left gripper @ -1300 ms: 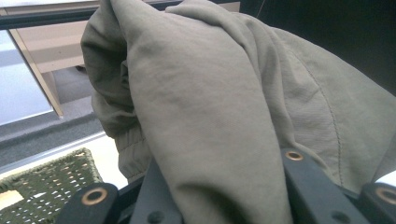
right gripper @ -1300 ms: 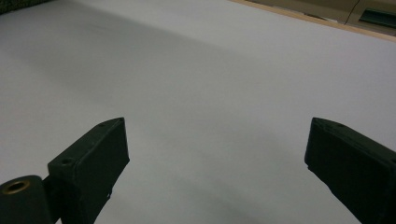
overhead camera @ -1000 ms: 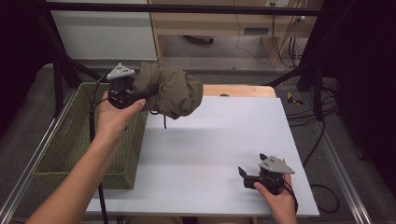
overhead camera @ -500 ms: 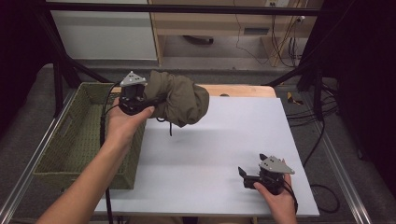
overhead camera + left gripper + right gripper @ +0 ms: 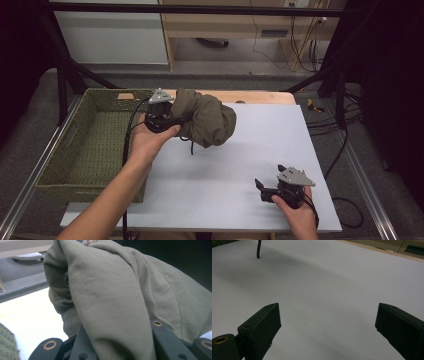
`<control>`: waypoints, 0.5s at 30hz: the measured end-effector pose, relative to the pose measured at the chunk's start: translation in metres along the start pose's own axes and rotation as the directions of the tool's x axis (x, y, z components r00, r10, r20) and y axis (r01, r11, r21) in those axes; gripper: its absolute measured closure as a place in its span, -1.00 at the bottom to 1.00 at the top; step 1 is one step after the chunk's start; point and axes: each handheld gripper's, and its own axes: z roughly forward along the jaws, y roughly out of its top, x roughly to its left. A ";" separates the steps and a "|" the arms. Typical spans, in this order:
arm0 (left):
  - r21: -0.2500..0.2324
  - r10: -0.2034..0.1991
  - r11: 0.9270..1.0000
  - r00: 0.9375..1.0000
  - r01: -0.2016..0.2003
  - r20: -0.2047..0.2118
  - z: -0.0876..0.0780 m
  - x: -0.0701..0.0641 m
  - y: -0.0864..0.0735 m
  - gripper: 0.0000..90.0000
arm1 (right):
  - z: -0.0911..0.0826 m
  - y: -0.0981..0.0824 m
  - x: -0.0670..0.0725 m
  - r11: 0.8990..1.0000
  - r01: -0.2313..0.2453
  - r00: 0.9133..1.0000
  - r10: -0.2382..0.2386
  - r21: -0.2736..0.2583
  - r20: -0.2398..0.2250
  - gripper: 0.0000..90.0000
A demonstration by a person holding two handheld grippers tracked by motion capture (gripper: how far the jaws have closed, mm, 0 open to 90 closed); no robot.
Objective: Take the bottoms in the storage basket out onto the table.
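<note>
High view: the left gripper point(image 5: 172, 120) pinches a bunched olive-green garment point(image 5: 207, 117), which hangs off the jaws to that gripper's right, above the far part of the white table top point(image 5: 225, 190). A dark drawstring point(image 5: 191, 147) dangles from the bundle just below the gripper's tip. The woven green basket point(image 5: 75, 165) sits to that gripper's left, close beside the hand holding it. The right gripper point(image 5: 265, 189) rests low on the near right part of the table, well apart from the garment, its jaws pointing left.

In the left gripper view the cloth point(image 5: 120, 302) bulges up between and over the two black jaws, which are pressed onto a fold of it. In the right gripper view the jaws stand spread wide with bare table between them, and the drawstring's end point(image 5: 258, 251) hangs far ahead at upper left.
</note>
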 end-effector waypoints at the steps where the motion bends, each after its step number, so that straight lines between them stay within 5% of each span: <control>1: 0.004 0.004 1.000 1.000 -0.004 0.006 0.002 -0.003 -0.001 0.60 | 0.000 0.000 0.000 1.000 0.000 1.000 0.000 -0.001 0.000 -0.86; 15: 0.010 0.025 1.000 0.997 -0.026 0.068 0.009 -0.028 0.000 0.60 | 0.000 0.000 0.000 1.000 -0.002 1.000 0.002 -0.002 0.000 -0.86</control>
